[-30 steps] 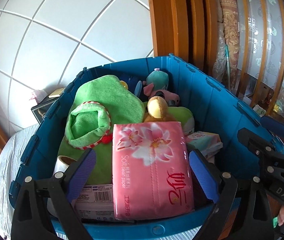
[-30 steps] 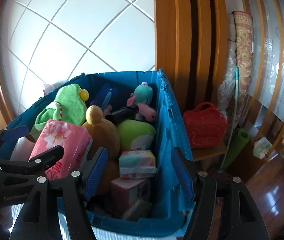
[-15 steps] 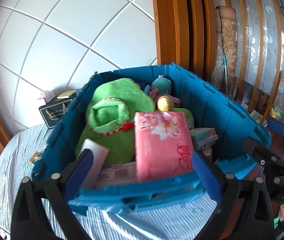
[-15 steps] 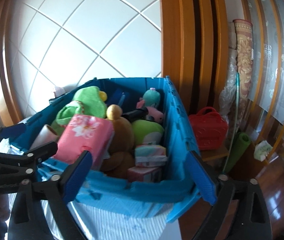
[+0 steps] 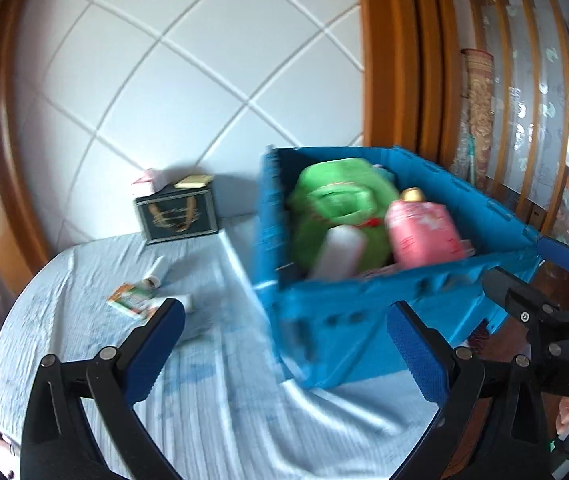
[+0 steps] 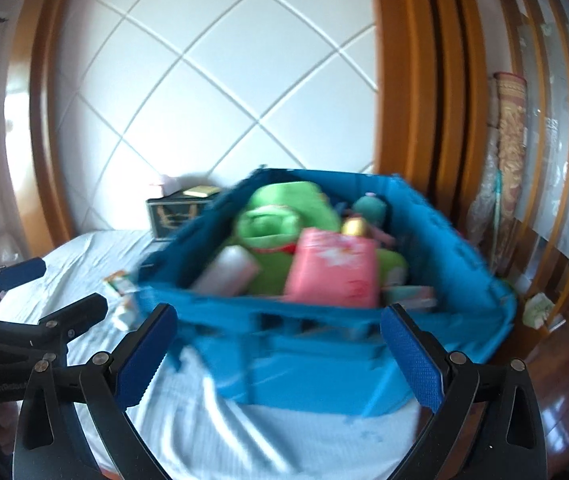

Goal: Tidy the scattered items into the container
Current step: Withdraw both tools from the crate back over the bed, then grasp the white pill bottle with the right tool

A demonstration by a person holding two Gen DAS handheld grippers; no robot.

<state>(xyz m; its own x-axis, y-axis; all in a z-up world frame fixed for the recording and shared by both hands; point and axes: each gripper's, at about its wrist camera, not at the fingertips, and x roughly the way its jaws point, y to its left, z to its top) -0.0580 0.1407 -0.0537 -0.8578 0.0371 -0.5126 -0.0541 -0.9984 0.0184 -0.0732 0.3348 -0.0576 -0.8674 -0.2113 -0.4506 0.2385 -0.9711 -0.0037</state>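
A blue plastic crate [image 5: 364,312] [image 6: 316,364] stands on the bed, filled with a green plush [image 5: 336,200] [image 6: 280,212], a pink tissue pack [image 5: 420,228] [image 6: 332,268], a white tube [image 5: 336,252] and other toys. A small orange-green packet [image 5: 130,300] [image 6: 118,282] and a small white bottle [image 5: 152,282] lie on the sheet left of the crate. My left gripper [image 5: 284,352] is open and empty, in front of the crate. My right gripper [image 6: 276,356] is open and empty, facing the crate's near wall.
A dark box [image 5: 176,216] [image 6: 172,212] with a pink tissue and yellow notes on top stands against the white quilted headboard. The light blue sheet [image 5: 204,400] covers the bed. Wooden panels and a rolled mat [image 6: 512,152] stand at the right, beyond the bed edge.
Both grippers have pulled back and away from the crate. The left view has swung left, so the sheet with the loose packet and bottle now shows. The frames are motion-blurred.
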